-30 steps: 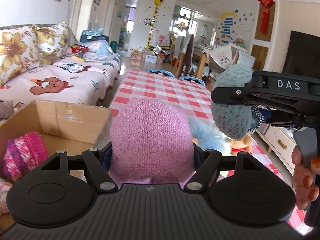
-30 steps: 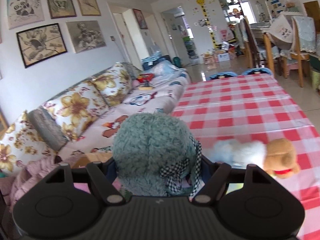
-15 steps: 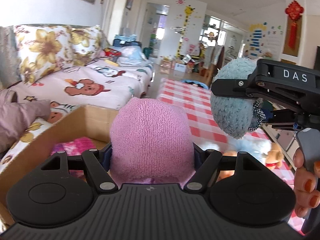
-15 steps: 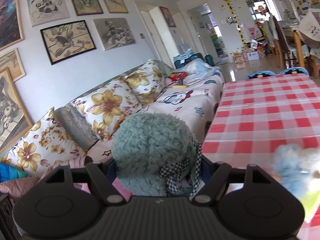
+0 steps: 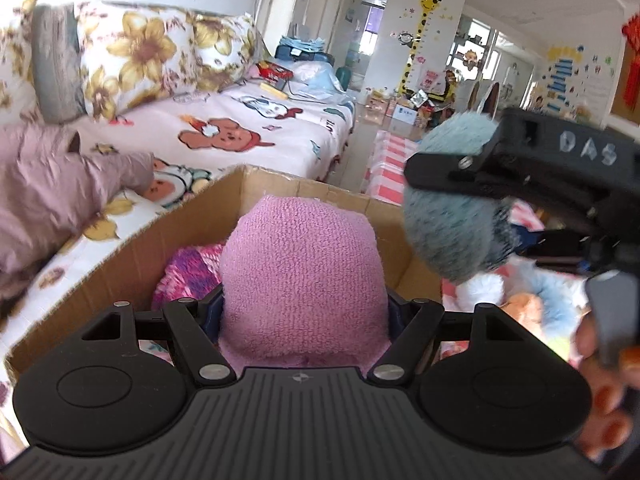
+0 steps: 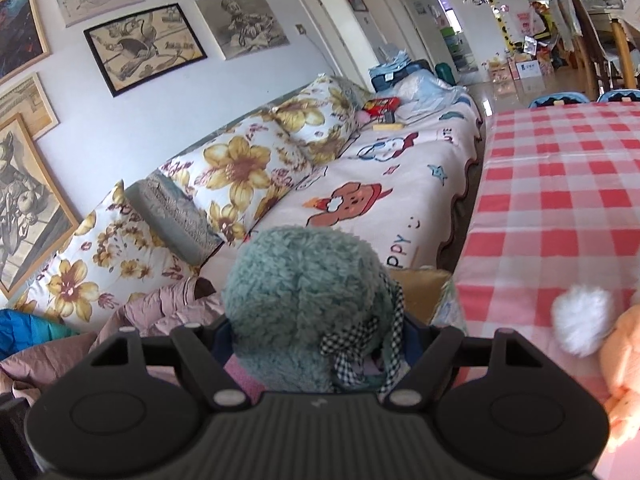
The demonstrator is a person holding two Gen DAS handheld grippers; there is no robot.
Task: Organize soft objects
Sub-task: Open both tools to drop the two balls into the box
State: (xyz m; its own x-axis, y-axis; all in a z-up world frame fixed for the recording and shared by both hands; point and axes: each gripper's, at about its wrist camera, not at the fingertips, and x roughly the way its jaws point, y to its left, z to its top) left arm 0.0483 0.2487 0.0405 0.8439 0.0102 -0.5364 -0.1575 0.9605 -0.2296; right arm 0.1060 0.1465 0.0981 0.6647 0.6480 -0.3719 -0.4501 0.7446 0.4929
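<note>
The left gripper (image 5: 304,312) is clamped on a rounded pink fleece soft toy (image 5: 300,276), its jaws set wide around the toy's bulk. The toy hangs above the open brown cardboard box (image 5: 120,256), which sits in front of the sofa covered in a white cartoon-print blanket (image 5: 240,136). A pink and purple knitted item (image 5: 188,276) lies inside the box, under the pink toy.

The right gripper (image 6: 316,340) has a fluffy teal plush toy with a black-and-white checked ribbon (image 6: 304,300) between its jaws. These have just been opening, and the toy still fills the gap. In the left wrist view this toy (image 5: 448,216) hangs at the box's right edge. A hand with orange nails (image 5: 604,392) grips the handle. Beyond the box's right edge, the red and white checked tablecloth (image 6: 560,200) carries a white fluffy toy (image 6: 582,318).
</note>
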